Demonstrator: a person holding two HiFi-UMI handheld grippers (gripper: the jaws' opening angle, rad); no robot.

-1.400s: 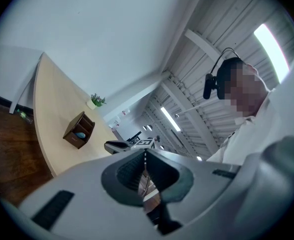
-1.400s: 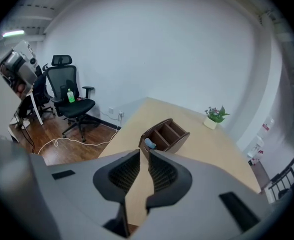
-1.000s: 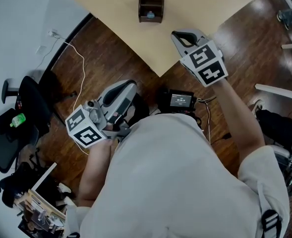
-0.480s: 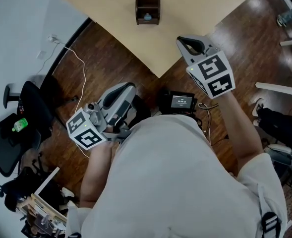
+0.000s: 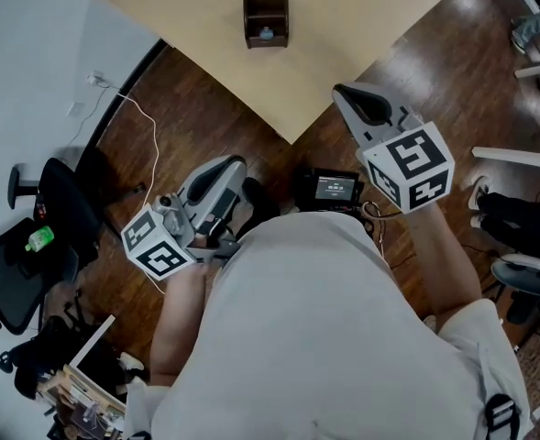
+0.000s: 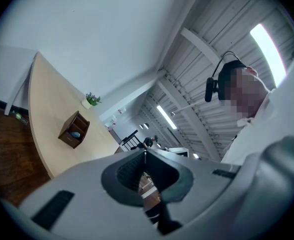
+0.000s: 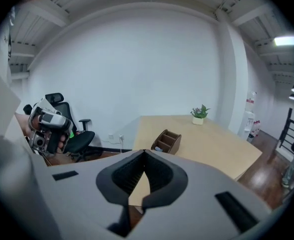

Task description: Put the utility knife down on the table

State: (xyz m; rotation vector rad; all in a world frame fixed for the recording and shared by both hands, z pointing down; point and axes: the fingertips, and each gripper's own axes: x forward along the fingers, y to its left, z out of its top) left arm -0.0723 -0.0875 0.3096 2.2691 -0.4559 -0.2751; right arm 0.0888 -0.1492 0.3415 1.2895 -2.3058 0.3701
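The right gripper [image 5: 347, 94] hangs over the wooden floor [image 5: 205, 99], just beside the near right edge of the pale table [image 5: 361, 16], its jaws pointing toward the tabletop. In the right gripper view its dark ribbed pads [image 7: 129, 174] meet at the tips, so the jaws are closed on nothing, and only the table's edge shows through the gap below them. The left gripper [image 5: 228, 168] is held low and close to the person's body, left of the table's near corner. Its pads [image 6: 127, 171] also meet at the tips, closed with nothing gripped. The utility knife cannot be made out in any view, so its place relative to either pair of jaws cannot be told. A brown wooden desk organizer [image 5: 266, 12] stands upright on the far part of the table, well apart from both grippers. A small blue-grey thing [image 5: 266, 34], too small to identify, lies in its nearest compartment. A small potted plant [image 7: 200, 115] sits at the table's far edge. On the floor to the left, a white cable [image 5: 150, 136] runs from the wall toward the person. A black office chair [image 5: 13, 264] stands further left with a green bottle [image 5: 38, 239] on its seat. A small device with a lit screen [image 5: 334, 188] sits at the person's waist, between the two grippers.
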